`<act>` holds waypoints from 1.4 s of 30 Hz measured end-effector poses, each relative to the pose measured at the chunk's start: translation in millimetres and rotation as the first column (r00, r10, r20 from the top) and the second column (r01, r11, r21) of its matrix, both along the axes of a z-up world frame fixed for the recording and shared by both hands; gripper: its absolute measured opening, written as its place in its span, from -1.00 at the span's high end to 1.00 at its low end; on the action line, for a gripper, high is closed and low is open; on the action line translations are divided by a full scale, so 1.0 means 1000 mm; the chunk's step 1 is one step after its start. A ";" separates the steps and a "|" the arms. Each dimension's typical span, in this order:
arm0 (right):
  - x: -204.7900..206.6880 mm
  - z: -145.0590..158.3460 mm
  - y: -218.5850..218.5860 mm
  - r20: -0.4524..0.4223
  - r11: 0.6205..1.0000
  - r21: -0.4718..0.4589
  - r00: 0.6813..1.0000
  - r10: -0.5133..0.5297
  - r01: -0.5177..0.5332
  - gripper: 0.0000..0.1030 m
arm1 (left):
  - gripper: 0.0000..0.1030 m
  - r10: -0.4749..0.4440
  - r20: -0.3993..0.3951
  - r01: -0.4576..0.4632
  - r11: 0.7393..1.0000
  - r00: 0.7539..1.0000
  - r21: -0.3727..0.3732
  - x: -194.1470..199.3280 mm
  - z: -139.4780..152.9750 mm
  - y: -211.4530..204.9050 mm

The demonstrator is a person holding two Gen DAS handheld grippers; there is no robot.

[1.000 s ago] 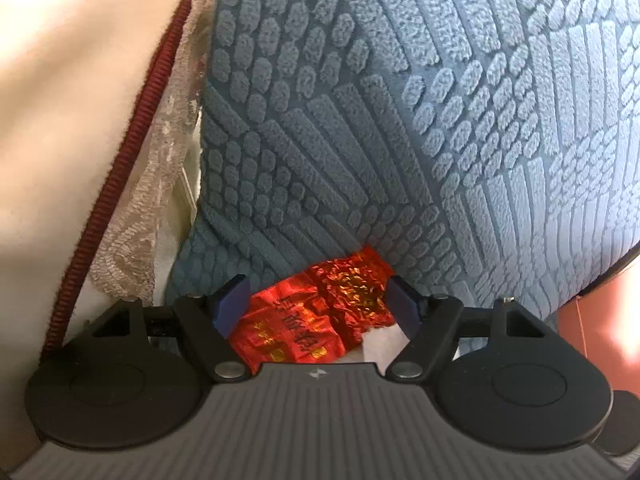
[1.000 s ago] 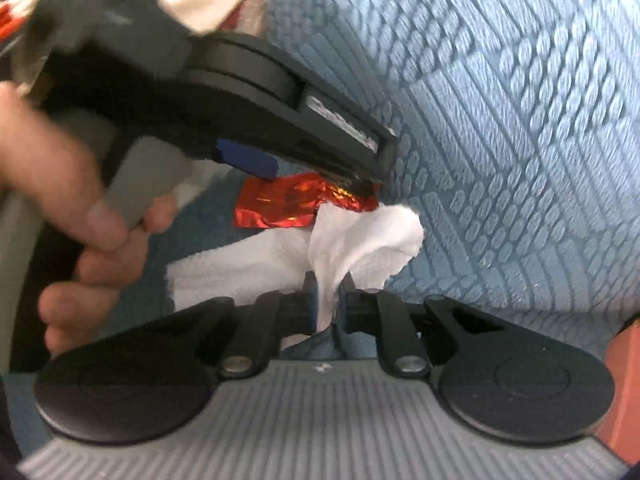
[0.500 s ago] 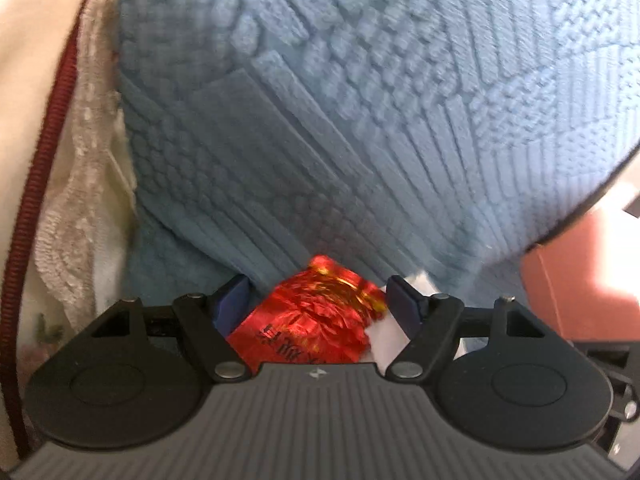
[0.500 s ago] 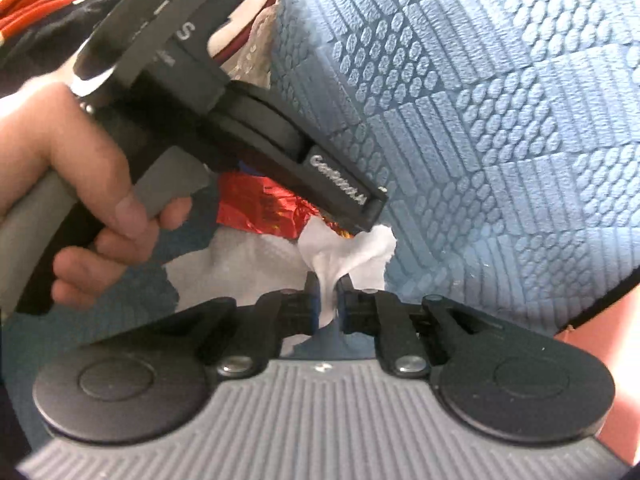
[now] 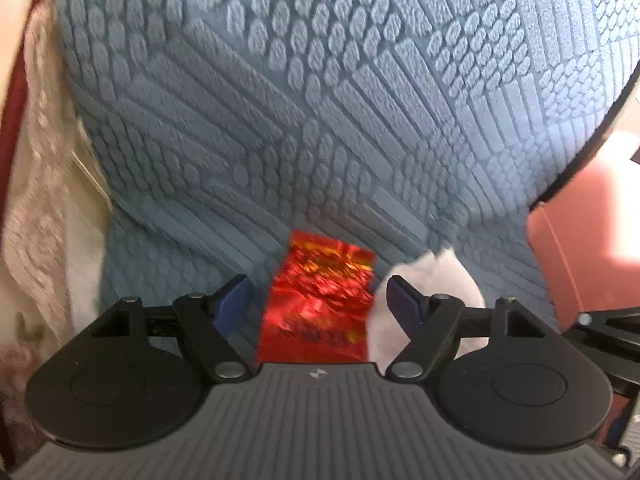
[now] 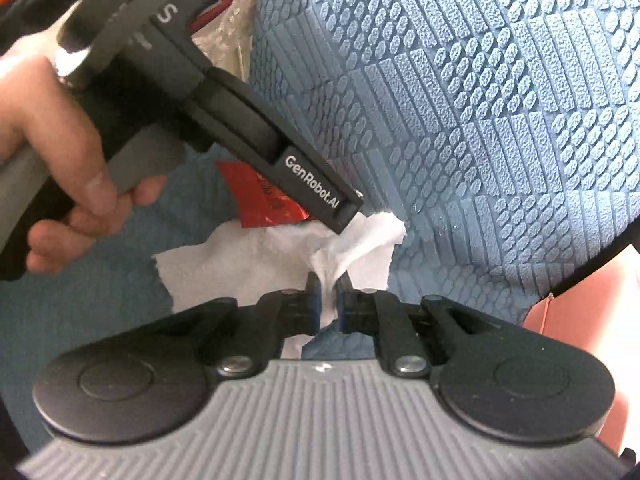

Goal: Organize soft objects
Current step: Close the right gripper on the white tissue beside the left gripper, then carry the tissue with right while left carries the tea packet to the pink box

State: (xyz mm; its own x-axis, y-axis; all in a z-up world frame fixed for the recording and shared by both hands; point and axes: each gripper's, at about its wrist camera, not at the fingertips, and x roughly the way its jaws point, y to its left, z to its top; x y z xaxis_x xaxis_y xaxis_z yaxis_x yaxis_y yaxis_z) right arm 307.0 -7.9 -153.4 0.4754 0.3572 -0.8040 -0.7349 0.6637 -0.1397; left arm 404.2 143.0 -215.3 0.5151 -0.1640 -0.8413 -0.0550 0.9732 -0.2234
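Observation:
A big blue textured cushion (image 5: 320,100) fills both views. At its foot lies a shiny red foil packet (image 5: 324,280), between the jaws of my left gripper (image 5: 316,300). That gripper is open, with a gap showing beside the packet. A crumpled white tissue (image 5: 440,276) shows just behind its right finger. In the right wrist view my right gripper (image 6: 328,300) is shut on a pinched fold of this tissue (image 6: 352,248). The rest of the tissue spreads left over the blue fabric. A hand (image 6: 48,128) holds the left tool above the red packet (image 6: 260,200), partly hiding it.
Cream lace fabric (image 5: 36,200) with dark red piping hangs along the left edge of the cushion. A pinkish-orange surface (image 5: 580,240) lies to the right of the cushion, past its dark seam, and also shows in the right wrist view (image 6: 580,312).
The left gripper has slid right along the cushion; the cream fabric has receded and the tissue now shows by its right finger. The packet looks narrower between the jaws. The right gripper keeps its pinch.

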 end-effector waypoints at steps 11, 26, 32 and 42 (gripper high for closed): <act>0.021 -0.011 0.000 0.004 1.000 -0.003 1.000 -0.022 0.022 0.78 | -0.52 -0.016 0.027 0.015 1.000 1.000 0.013 -0.001 -0.005 -0.011; 0.030 -0.009 -0.010 -0.023 0.993 0.064 0.995 -0.099 0.100 0.79 | -0.14 0.103 0.030 -0.102 0.994 0.994 -0.044 0.000 0.008 -0.011; 0.030 0.004 -0.019 -0.026 0.985 0.111 0.991 -0.131 0.133 0.80 | -0.14 0.160 0.037 -0.158 0.985 0.986 -0.066 -0.013 0.031 -0.002; 0.018 0.022 -0.044 -0.042 0.964 0.173 0.980 -0.196 0.200 0.79 | -0.14 0.190 0.080 -0.182 0.979 0.979 -0.096 -0.067 0.066 -0.011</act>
